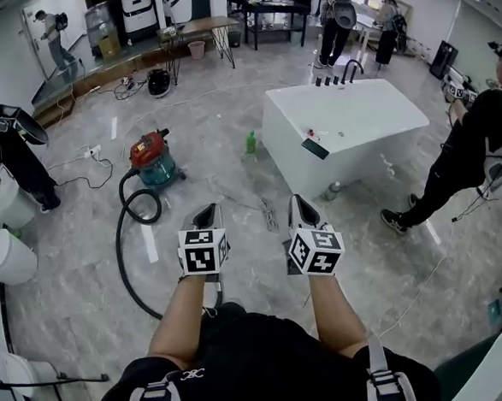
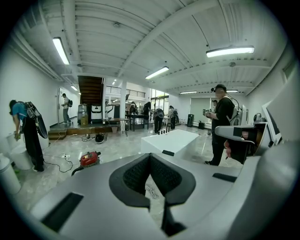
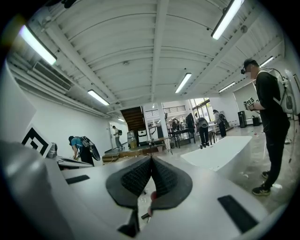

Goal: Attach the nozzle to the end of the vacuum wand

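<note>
Where it leaves the vacuum [image 1: 152, 158], the hose [image 1: 119, 247] curves nearward.

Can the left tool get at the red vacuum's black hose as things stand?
Probably not yet. The left tool is shut and held above the floor, where the hose lies to its left. Nothing blocks the way, so stooping closer with open jaws should do.

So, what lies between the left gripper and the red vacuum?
In the head view, only grey floor and the loop of the black hose lie between the left gripper and the red vacuum.
</note>
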